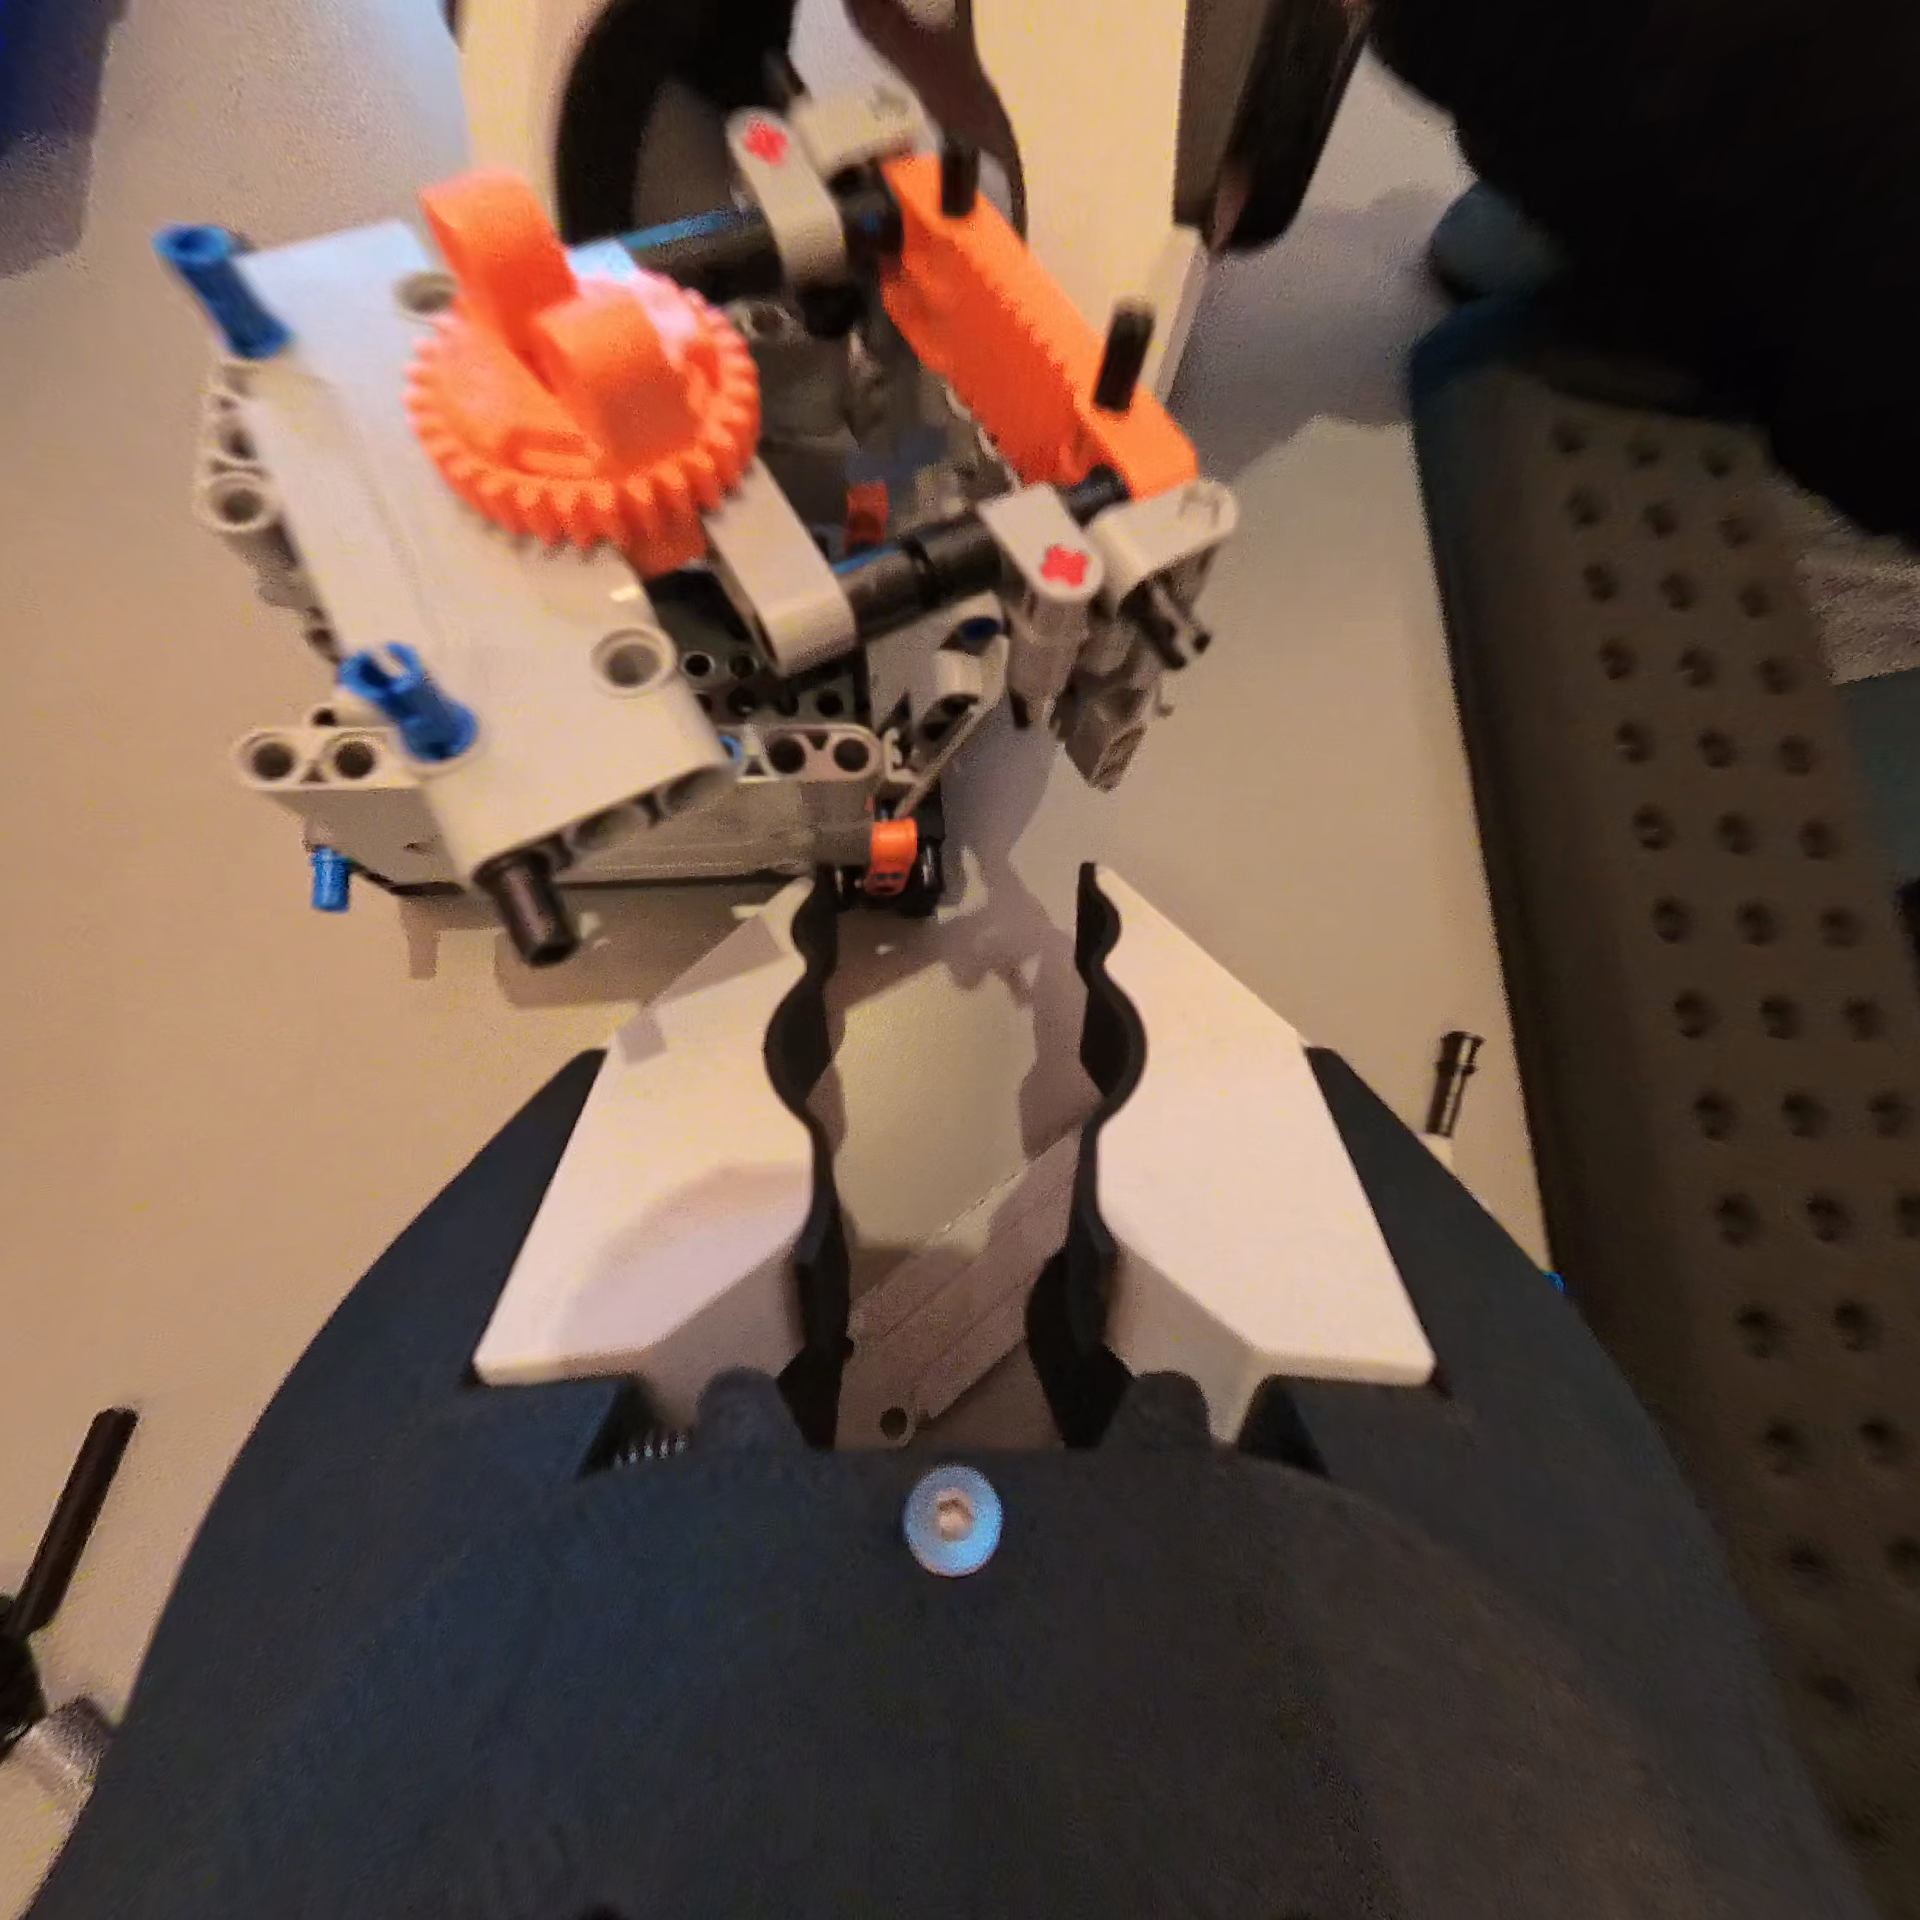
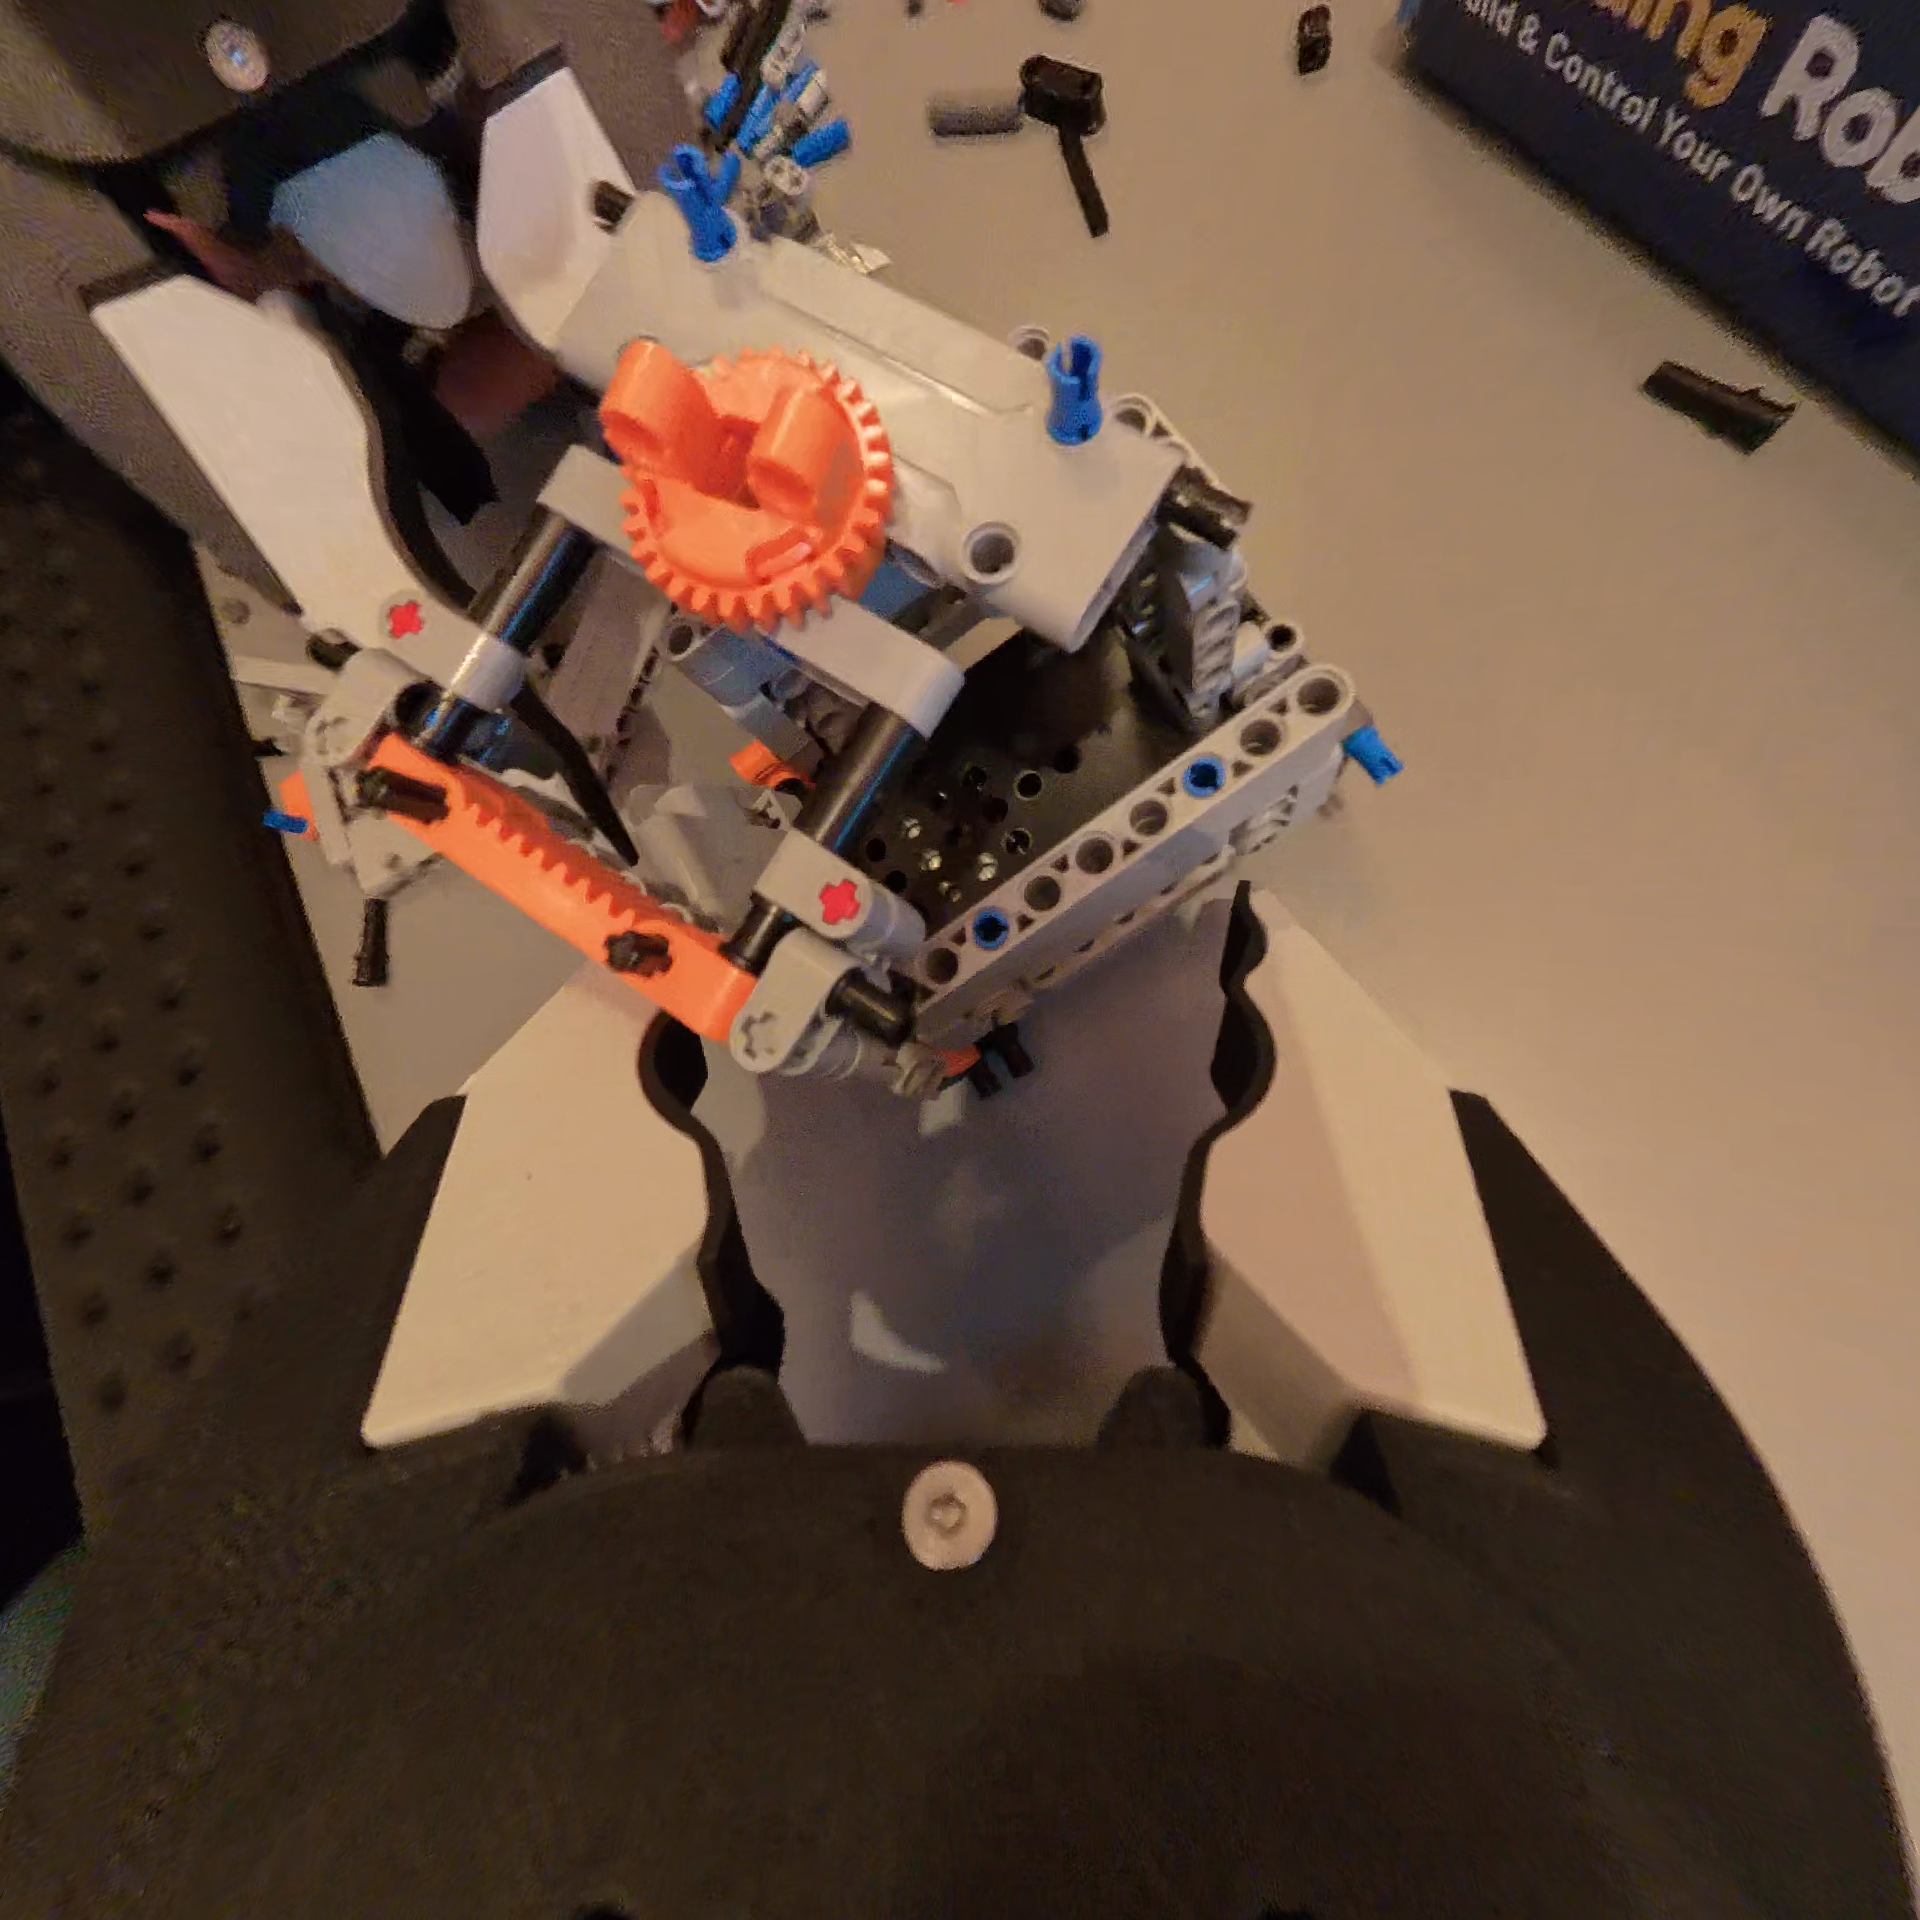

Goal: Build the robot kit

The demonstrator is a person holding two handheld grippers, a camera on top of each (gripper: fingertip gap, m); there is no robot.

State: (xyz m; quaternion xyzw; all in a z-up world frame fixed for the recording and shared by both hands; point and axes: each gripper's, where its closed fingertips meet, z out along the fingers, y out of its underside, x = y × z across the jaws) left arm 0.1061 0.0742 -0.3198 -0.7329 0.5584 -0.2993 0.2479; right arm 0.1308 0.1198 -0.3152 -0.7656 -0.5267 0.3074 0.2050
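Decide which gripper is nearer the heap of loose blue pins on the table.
Left. In the right wrist view, the left gripper sits just beside the loose blue pins, on the far side of the building-kit model. The right gripper is across the model, at its near corner.

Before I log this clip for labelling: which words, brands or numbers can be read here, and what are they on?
Dark blue box, top right of the right wrist view: white and gold lettering, cut off by the frame edge; I won't quote it.
Brick model: no writing visible, only red cross-shaped axle ends.
Left wrist view: no text.
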